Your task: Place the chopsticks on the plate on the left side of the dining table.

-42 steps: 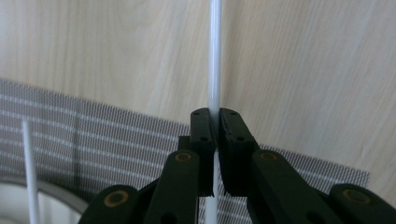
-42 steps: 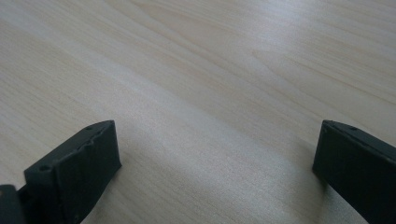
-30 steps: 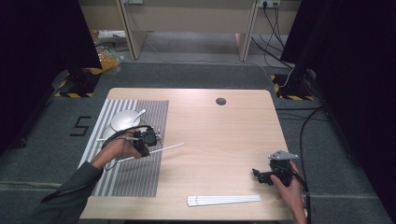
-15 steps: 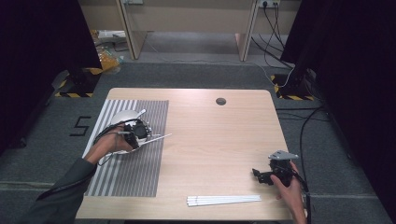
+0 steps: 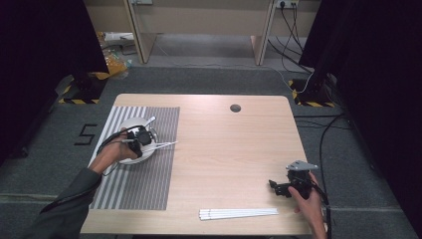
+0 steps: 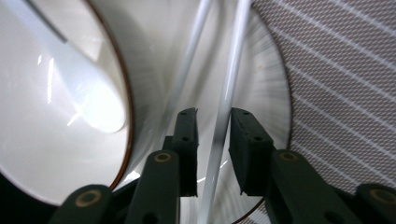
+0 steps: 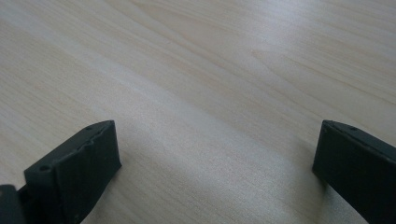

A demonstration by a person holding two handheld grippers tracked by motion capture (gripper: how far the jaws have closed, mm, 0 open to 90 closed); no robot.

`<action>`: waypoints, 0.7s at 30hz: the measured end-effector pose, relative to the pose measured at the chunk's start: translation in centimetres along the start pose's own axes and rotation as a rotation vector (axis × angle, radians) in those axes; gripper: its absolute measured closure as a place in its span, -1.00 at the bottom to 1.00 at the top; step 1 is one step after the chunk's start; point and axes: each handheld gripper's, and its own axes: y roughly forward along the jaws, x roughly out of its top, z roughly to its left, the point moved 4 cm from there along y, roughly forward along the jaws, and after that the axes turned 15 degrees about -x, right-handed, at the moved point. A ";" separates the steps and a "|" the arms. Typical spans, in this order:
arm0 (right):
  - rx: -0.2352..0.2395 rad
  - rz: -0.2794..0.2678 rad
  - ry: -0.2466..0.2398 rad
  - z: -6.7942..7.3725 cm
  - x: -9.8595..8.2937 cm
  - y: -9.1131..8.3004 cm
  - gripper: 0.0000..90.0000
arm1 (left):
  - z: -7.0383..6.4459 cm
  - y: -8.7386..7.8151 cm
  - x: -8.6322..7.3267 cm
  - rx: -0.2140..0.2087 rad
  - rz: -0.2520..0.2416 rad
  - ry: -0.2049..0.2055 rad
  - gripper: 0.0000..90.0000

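My left gripper (image 5: 143,137) hangs over a white bowl (image 5: 130,125) and plate (image 5: 130,158) on the striped mat (image 5: 134,184). It is shut on a white chopstick (image 5: 165,145) that points right across the mat. In the left gripper view the chopstick (image 6: 223,126) runs between the jaws of that gripper (image 6: 214,112), and a second, blurred stick (image 6: 194,56) lies just left of it. A white spoon (image 6: 88,102) rests in the bowl (image 6: 28,116). My right gripper (image 5: 279,188) is near the table's front right, and in its own view the gripper (image 7: 217,128) stands open over bare wood.
A bundle of white chopsticks (image 5: 239,213) lies by the table's front edge, left of the right gripper. A dark round hole (image 5: 235,108) sits at the back of the wooden table (image 5: 229,154). Cables and dark curtains surround the table on the floor.
My left gripper has carried the chopstick back and to the left, from the mat's middle to above the bowl and plate. The right gripper has stayed put.
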 end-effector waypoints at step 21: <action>0.000 0.000 -0.001 0.0 0.0 0.0 -0.99 | 1.3 -0.1 -3.5 0.030 -0.016 -0.108 0.30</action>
